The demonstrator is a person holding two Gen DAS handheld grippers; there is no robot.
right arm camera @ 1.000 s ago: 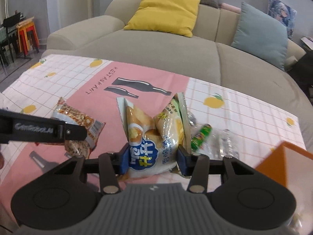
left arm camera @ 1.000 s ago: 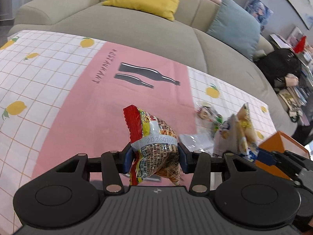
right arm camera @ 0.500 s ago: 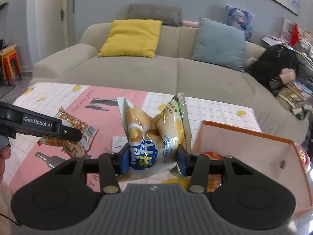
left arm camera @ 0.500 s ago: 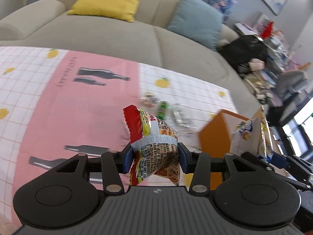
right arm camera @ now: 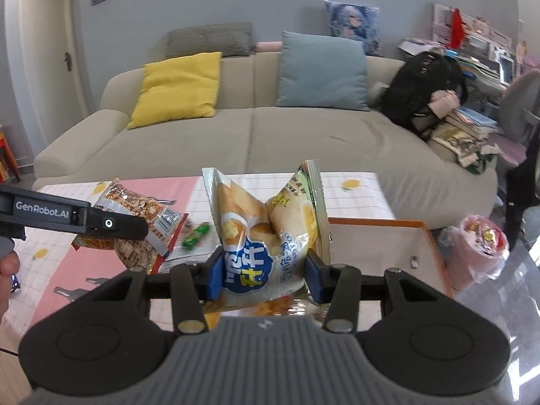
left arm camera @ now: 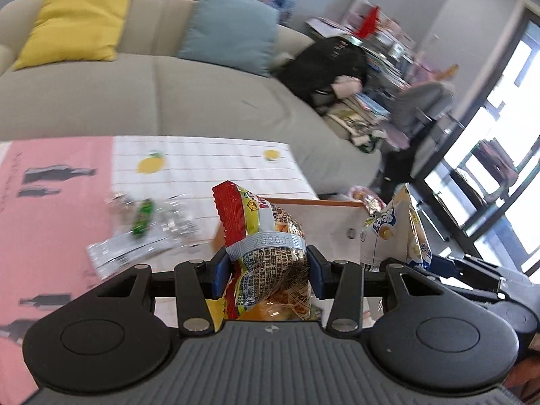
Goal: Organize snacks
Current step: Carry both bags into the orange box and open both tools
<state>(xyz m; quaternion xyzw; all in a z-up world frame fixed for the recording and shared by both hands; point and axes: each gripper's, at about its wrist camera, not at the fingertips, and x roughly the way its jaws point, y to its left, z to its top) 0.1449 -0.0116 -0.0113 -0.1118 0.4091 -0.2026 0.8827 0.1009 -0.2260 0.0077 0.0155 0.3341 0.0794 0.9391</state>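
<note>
On the pink-and-white checked tablecloth (left arm camera: 202, 165), a small green-wrapped candy (left arm camera: 141, 222) lay among clear wrappers near the middle. The left gripper (left arm camera: 266, 270) was clenched on a crinkly red-and-yellow snack packet (left arm camera: 270, 253), held above the near edge of the open orange-rimmed box (right arm camera: 381, 246) at the table's right end. Beside it, the right gripper (right arm camera: 263, 275) gripped a puffy yellow-and-white chip bag with a blue logo (right arm camera: 266, 236) over the same box.
</note>
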